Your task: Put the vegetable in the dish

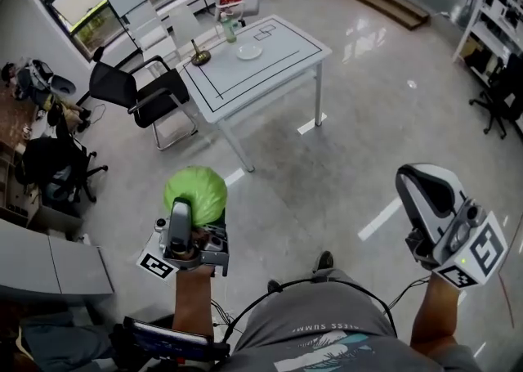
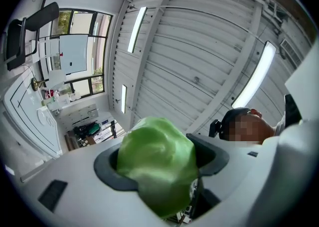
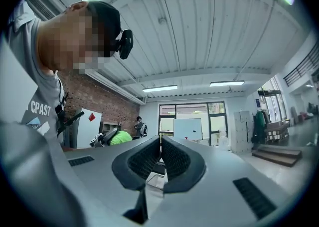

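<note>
The white table (image 1: 270,68) stands well ahead across the open floor. It carries the goal, so it looks as though the vegetable has yet to be brought over to it. A black office chair (image 1: 135,94) sits at the table's left side, clear of the near edge, which probably leaves room to step up there. The left gripper (image 1: 196,211) tilts upward with its jaws spread wide and clamped around a green cabbage (image 2: 157,166). The round head fills the gap and bulges past the pads, and the raised angle likely lets it rest back into the grip. The right gripper (image 3: 160,146) is clenched on nothing, pads together, and is held out to the side, apparently just in reserve. The shallow white dish (image 1: 249,51) lies near the table's middle, open side up and unoccupied, ready to take the cabbage. A green-tinted bottle (image 1: 230,29) stands upright just behind it, close enough to get knocked on approach. By count: one table, one chair beside it, two grippers, one cabbage, one dish and one bottle.
</note>
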`<state>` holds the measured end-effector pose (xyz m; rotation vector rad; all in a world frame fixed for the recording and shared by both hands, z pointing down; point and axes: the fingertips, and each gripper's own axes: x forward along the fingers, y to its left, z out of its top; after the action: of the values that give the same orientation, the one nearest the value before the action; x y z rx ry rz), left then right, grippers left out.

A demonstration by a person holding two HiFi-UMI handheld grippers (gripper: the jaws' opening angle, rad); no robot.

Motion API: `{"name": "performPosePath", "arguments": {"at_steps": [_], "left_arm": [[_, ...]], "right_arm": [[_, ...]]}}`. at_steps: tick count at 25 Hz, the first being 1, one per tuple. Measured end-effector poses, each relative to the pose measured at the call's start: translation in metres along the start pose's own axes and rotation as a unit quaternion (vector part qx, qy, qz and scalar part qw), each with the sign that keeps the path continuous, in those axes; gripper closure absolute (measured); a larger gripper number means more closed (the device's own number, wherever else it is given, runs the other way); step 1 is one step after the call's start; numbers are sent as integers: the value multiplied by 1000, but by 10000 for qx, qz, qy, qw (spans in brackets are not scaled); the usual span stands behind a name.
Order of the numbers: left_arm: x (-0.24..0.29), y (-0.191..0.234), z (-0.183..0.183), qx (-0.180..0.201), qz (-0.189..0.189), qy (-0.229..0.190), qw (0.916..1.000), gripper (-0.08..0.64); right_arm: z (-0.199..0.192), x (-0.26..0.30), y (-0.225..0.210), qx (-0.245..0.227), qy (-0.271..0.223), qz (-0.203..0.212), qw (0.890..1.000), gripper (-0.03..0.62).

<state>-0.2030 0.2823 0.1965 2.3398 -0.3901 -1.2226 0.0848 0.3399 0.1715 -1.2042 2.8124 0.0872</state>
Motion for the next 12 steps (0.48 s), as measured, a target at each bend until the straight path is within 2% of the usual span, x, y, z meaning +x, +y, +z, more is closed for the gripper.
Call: {"name": "performPosePath", "arguments": {"at_steps": [5, 12], "left_arm": [[47, 17, -13, 368, -29, -178, 9992, 258], [90, 62, -29, 491, 235, -194, 9983, 258]], "right_arm": [[7, 11, -63, -1, -89, 358, 9993, 584], [-6, 36, -129, 217, -104, 651, 9976, 584]]}}
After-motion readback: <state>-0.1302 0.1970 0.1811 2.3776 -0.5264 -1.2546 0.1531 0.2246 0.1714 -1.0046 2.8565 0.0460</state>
